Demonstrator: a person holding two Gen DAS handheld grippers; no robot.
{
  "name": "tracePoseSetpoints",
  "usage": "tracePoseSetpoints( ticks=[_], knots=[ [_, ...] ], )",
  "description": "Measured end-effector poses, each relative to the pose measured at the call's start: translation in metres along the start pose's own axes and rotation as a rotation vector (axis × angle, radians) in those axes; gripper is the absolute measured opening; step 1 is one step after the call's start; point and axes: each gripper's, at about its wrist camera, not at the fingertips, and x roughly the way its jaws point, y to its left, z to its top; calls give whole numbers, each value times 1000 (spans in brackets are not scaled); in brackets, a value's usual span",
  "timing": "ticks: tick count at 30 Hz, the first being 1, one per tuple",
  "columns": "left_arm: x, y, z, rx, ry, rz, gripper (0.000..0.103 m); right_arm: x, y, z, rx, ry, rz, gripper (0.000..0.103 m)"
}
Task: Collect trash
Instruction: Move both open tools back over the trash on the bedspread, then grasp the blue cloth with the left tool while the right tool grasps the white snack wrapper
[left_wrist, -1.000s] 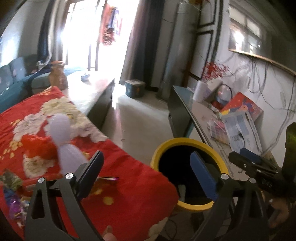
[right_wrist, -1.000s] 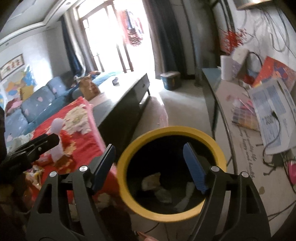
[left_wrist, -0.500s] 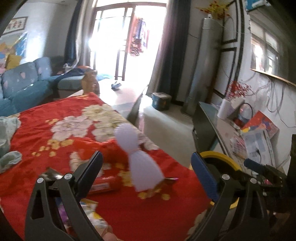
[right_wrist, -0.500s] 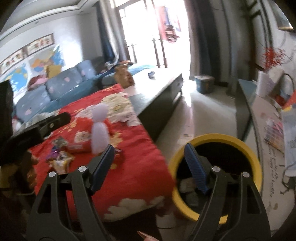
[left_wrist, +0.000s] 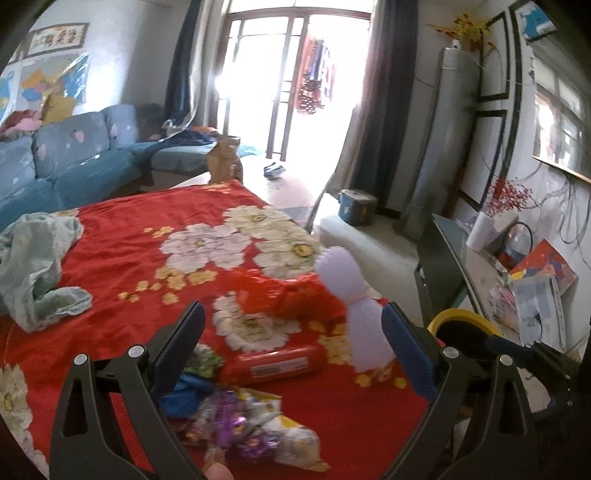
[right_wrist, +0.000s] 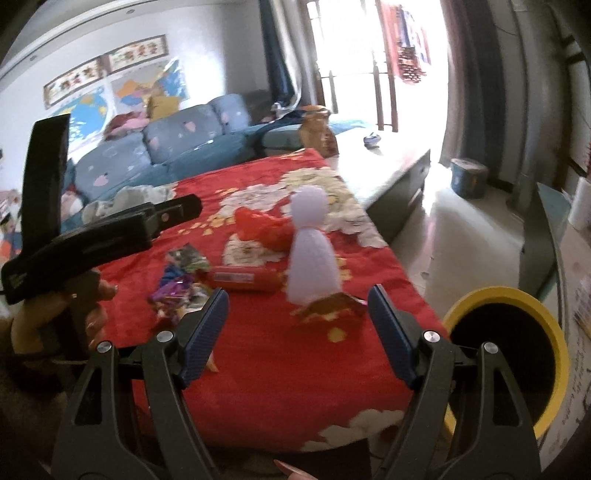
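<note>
**A:** Looking at the red flowered cloth (left_wrist: 122, 254), where is the trash?

**B:** It lies in one loose heap on the cloth, on the part close to both grippers: shiny crumpled wrappers (left_wrist: 236, 413), a red tube-shaped package (left_wrist: 273, 363), a red plastic bag (right_wrist: 264, 227) and a gold foil piece (right_wrist: 332, 306). The white cone-shaped object (right_wrist: 312, 251) stands upright just behind the foil; I cannot tell if it is trash.

**A:** And the bin?

**B:** The yellow-rimmed bin (right_wrist: 546, 321) stands on the floor just past the cloth's edge, on the right side. I think it is put there so that each piece makes only a short way from cloth to bin.

**A:** How are the grippers held?

**B:** The left gripper (left_wrist: 291, 350) is released, its jaws wide apart and empty, above the wrappers. The right gripper (right_wrist: 297, 326) is also spread wide with nothing between its pads, aimed toward the foil. I judge both are ready to pick.

**A:** Any writing to read?

**B:** The red package has a pale label, but it is too blurred. The framed calligraphy (left_wrist: 57, 38) on the wall, far behind the cloth, I cannot read either.
</note>
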Motion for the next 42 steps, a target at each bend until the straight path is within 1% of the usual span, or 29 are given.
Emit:
tracePoseSetpoints(
  ticks=[8, 15, 18, 21, 24, 27, 29, 31, 32, 35, 37, 42],
  knots=[
    [-3, 45, 5, -56, 11, 49, 93, 16, 25, 2, -21, 42, 64, 69],
    [-4, 81, -2, -106, 42, 82, 93, 33, 45, -4, -47, 88, 107, 69],
    [-2, 94, -8, -122, 69, 89, 93, 39, 53, -6, -57, 110, 129, 65],
    [3, 107, -17, -143, 112, 87, 93, 46, 60, -10, -65, 139, 151, 59],
    [8, 118, -28, -154, 154, 86, 91, 54, 67, -14, -73, 174, 174, 49],
    [15, 129, -40, -192, 203, 59, 80, 62, 72, -19, -81, 206, 189, 43],
    [21, 135, -47, -214, 237, 36, 68, 69, 74, -24, -85, 229, 193, 37],
    [28, 139, -53, -234, 268, 5, 62, 73, 75, -27, -84, 245, 195, 34],
    [32, 141, -56, -246, 281, -10, 58, 75, 76, -29, -85, 252, 196, 31],
    [41, 146, -64, -276, 311, -38, 49, 80, 77, -34, -94, 268, 199, 25],
    [45, 147, -67, -285, 321, -52, 47, 82, 78, -36, -91, 271, 206, 24],
    [53, 145, -71, -306, 336, -89, 45, 87, 77, -38, -73, 279, 230, 22]
  ],
)
